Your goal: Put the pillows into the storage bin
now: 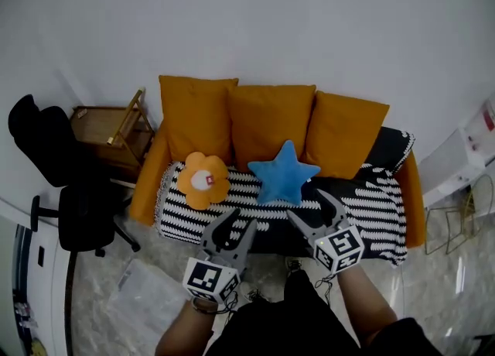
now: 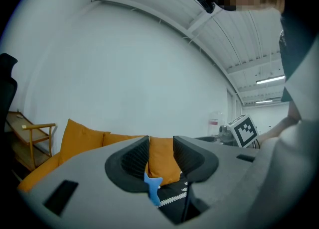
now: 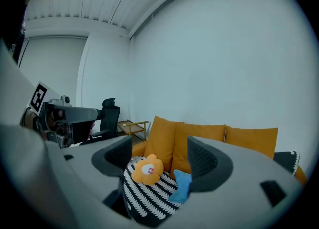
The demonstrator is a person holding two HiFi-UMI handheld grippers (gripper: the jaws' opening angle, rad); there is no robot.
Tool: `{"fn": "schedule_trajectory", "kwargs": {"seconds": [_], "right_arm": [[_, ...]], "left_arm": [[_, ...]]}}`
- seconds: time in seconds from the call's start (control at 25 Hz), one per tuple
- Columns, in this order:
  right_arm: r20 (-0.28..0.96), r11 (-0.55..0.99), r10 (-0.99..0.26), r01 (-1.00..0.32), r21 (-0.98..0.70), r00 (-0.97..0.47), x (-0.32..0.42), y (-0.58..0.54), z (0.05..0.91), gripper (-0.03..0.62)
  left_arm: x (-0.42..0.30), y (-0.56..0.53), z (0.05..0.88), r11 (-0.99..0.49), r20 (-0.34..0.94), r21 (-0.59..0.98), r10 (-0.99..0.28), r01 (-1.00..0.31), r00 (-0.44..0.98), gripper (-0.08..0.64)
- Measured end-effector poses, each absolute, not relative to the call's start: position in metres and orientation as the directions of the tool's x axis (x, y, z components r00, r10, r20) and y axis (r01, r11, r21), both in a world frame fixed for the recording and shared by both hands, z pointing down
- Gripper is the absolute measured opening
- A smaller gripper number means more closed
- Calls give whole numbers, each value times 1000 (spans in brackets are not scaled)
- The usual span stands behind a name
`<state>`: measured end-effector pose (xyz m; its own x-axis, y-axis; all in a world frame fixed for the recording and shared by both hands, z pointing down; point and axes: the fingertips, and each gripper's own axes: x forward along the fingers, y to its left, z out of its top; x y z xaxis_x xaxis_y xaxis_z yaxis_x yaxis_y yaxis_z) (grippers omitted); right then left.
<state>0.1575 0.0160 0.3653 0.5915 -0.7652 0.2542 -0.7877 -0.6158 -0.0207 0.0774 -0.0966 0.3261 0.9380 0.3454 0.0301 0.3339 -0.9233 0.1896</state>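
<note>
Two small pillows lie on a striped blanket on the sofa seat: an orange flower pillow [image 1: 203,179] on the left and a blue star pillow [image 1: 283,172] on the right. My left gripper [image 1: 236,219] hovers in front of the sofa edge below the flower pillow, open and empty. Just below the star, my right gripper [image 1: 311,207] is also open and empty. The right gripper view shows the flower pillow [image 3: 147,169] and the star [image 3: 182,185] beyond the jaws of my right gripper [image 3: 160,156]. Between the parted jaws of my left gripper [image 2: 161,153] a bit of the star [image 2: 152,185] shows.
Three orange back cushions [image 1: 271,122] line the sofa [image 1: 414,192]. A black office chair [image 1: 69,192] and a wooden side table [image 1: 108,134] stand to the left. A clear plastic container [image 1: 143,292] lies on the floor at lower left. White furniture [image 1: 464,153] is at the right.
</note>
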Motion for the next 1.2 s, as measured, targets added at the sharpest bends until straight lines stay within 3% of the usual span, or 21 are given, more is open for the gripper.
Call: {"fn": "schedule_trajectory", "kwargs": {"seconds": [1.2], "right_arm": [[362,-469,-857,-845,-256,366,360,43,476,356]], "left_arm": [[260,-36,396,-970,205,214,157,113,966,138]]}}
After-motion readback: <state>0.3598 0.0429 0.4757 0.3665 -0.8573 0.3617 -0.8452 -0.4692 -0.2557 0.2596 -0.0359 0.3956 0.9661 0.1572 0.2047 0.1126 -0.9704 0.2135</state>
